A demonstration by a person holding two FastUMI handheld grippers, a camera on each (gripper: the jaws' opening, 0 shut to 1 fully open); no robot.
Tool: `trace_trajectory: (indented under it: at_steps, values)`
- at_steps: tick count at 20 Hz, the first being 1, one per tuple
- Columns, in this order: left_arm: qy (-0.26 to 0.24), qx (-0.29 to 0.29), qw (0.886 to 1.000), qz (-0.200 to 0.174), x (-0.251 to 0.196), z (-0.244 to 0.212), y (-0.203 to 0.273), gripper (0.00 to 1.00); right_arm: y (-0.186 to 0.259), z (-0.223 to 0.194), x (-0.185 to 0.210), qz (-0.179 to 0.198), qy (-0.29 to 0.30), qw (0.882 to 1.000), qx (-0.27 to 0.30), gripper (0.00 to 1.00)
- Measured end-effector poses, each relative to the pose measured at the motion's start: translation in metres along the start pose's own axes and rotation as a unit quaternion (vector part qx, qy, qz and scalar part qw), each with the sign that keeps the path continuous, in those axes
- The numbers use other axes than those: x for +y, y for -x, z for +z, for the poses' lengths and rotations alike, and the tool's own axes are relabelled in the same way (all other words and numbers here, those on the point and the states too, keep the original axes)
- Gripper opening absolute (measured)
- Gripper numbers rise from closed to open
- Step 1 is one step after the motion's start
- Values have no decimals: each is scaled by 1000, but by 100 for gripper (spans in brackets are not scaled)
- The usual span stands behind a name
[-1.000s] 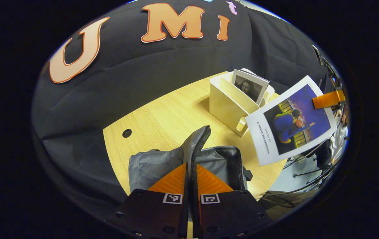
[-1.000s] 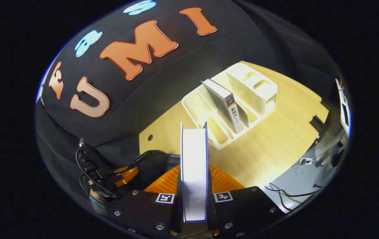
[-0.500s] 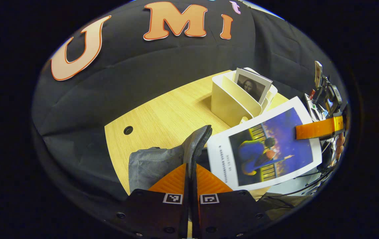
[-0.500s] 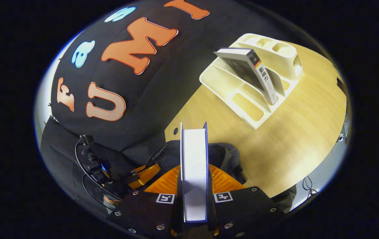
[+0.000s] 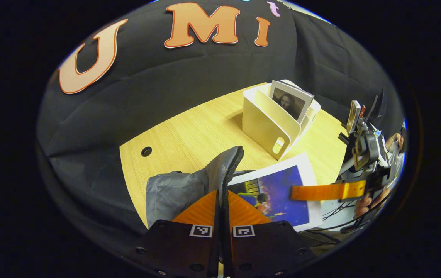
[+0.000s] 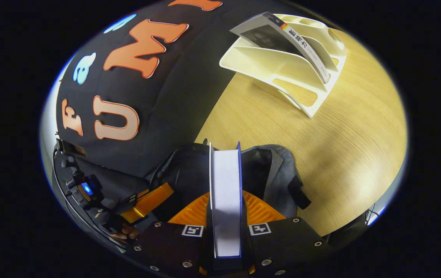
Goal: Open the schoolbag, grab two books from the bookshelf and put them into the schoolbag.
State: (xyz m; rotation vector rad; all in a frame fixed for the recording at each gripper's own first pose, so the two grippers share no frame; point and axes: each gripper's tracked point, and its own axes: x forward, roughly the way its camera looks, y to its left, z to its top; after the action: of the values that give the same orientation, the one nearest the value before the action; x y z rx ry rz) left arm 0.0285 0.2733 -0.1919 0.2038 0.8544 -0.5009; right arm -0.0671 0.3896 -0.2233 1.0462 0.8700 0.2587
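Worktop (image 5: pixel 189 131): pale wood, carrying everything; the schoolbag is taken as landmark below.

Schoolbag (image 5: pixel 170 189): grey, soft fabric, lying at the near edge of the worktop with its mouth open. The left hand-held gripper (image 5: pixel 222 193) is pressed together on the raised flap (image 5: pixel 228 166) by the zip edge, holding the mouth up. The fabric looks limp, so it will likely sag shut if released; the stiffer zip seam is judged the better hold than the loose panel.

Bookshelf (image 5: pixel 267 123): cream plastic divider rack, beyond the schoolbag and well apart from it. One book (image 5: pixel 292 101) with a portrait cover stands tilted in it; in the right gripper view its spine (image 6: pixel 307 44) leans against a divider.

Blue-cover book (image 5: pixel 278 189): directly over the schoolbag's mouth, lower edge apparently just inside the opening, though the flap hides the contact. The right hand-held gripper (image 6: pixel 226 200) pinches it across its thickness, both fingers on the covers, page edges (image 6: pixel 226 193) facing the camera. Stiff as a block and moderately light; the glossy covers may be slippery. Gripping near the spine should keep the pages from fanning.

Status: first book entering, second not yet taken.
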Motion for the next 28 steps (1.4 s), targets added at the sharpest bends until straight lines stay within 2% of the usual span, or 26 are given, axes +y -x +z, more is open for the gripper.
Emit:
trace_trajectory:
  at_steps: [2,4,6,11,12,14,15,17,19,20,21,22,25,26,28]
  values:
    - [-12,-1,1000,6,-2,1,0,5,-14,-9,0,8,-4,1000,-2,28]
    - [-17,-1,1000,-3,-15,3,-1,5,-25,-17,6,23,-11,1000,8,28]
    - [-23,-3,1000,-5,-20,3,-2,5,-33,-23,8,35,6,999,5,28]
    - [-18,1,1000,-16,-29,0,-2,5,-56,-25,10,45,6,999,4,28]
    - [-19,3,1000,-15,-27,1,-3,5,-62,-26,9,46,-1,999,9,18]
    - [-15,5,1000,-16,-29,0,-6,5,-71,-28,9,46,-11,999,17,41]
    - [-16,5,1000,-15,-29,-1,-6,8,-74,-28,5,37,-12,999,24,32]
    - [-17,8,1000,-7,-23,0,-9,5,-77,-32,-5,7,-11,998,54,36]
    - [-10,9,1000,-6,-19,1,-10,5,-58,-43,0,12,-1,995,103,49]
    - [-8,9,1000,-5,-17,2,-11,5,-52,-44,-1,9,16,993,118,68]
    - [-10,10,1000,-4,-16,2,-11,5,-46,-42,-7,-7,42,991,126,63]
    - [-11,10,1000,0,-14,3,-12,5,-39,-36,-16,-23,75,988,131,93]
    - [-9,12,1000,1,-16,0,-14,5,-19,-15,-29,-62,152,976,141,97]
    - [-5,11,1000,4,-15,1,-14,7,-11,-5,-27,-65,167,974,136,97]
    - [4,13,1000,6,-14,1,-17,5,8,12,-22,-66,183,972,130,98]
